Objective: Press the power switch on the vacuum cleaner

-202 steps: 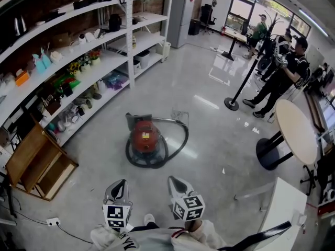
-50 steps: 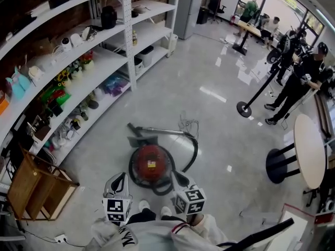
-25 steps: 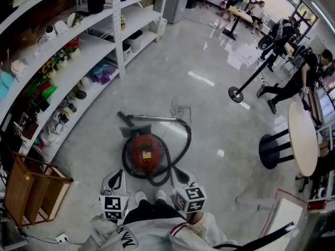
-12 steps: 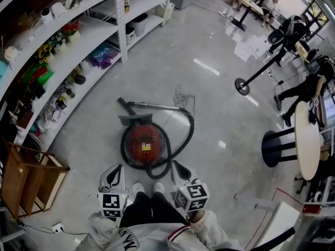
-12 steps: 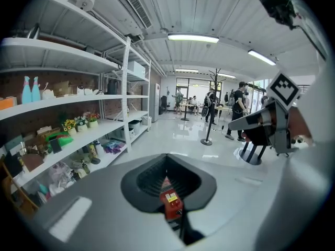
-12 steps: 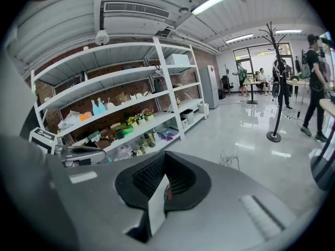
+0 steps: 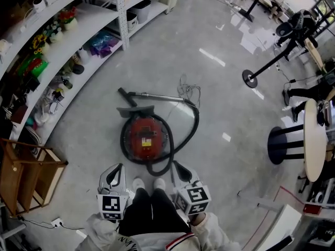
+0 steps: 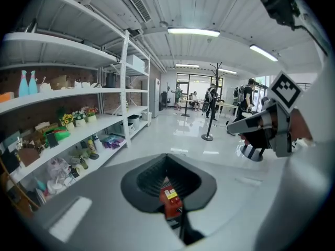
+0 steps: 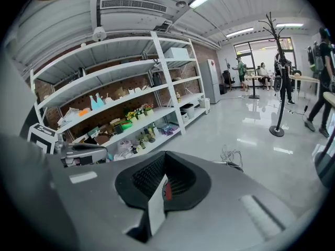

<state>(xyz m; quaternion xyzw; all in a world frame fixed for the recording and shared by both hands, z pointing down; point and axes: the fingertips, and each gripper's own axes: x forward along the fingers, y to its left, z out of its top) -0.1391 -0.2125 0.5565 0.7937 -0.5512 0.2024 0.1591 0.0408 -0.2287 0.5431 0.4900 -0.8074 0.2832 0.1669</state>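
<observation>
Stands over a red vacuum cleaner [image 7: 145,138] lying on the grey floor [image 7: 220,88], just ahead of white shoes [image 7: 139,184], with a black hose [image 7: 194,129] looped round it. Holds the left gripper [image 7: 116,167] and right gripper [image 7: 178,167] on either side of the shoes, near the vacuum cleaner, not touching it. Holds both pairs of jaws pressed together, pinching nothing. Has cluttered shelves [image 7: 78,35] to the left and a round table [image 7: 312,140] well off to the right.

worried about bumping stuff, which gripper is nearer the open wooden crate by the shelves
Left. The left gripper is right of the open wooden crate; the right gripper is farther right, past the person's legs.
</observation>
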